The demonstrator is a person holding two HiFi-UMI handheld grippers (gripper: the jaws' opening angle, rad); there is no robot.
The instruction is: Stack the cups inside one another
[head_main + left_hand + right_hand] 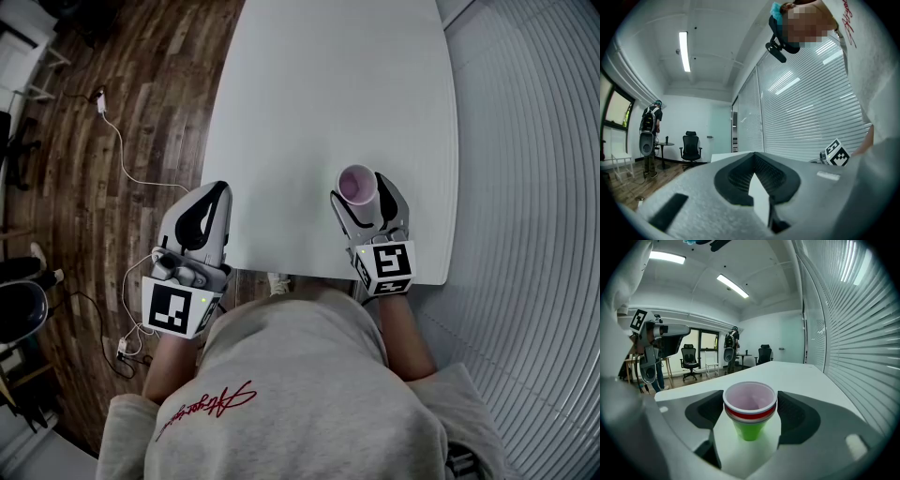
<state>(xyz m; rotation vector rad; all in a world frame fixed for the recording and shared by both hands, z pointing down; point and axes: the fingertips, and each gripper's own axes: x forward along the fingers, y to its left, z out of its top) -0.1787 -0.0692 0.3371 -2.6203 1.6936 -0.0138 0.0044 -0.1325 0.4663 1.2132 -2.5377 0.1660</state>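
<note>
The left gripper (214,192), clenched on nothing, hangs just off the table's near edge. The right gripper (362,190) appears to clasp the stack of cups (749,423) at its rim, pink in red in green, standing on the table (328,84). A harder squeeze or a crooked pull-away could crush the rim or tip the stack. Nothing stands in its way. Farther off, a cable (127,169) trails across the floor.

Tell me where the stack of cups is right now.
The stack of cups is gripped between the jaws of the right gripper, on the right side of the head view, over the near part of the white table.
</note>
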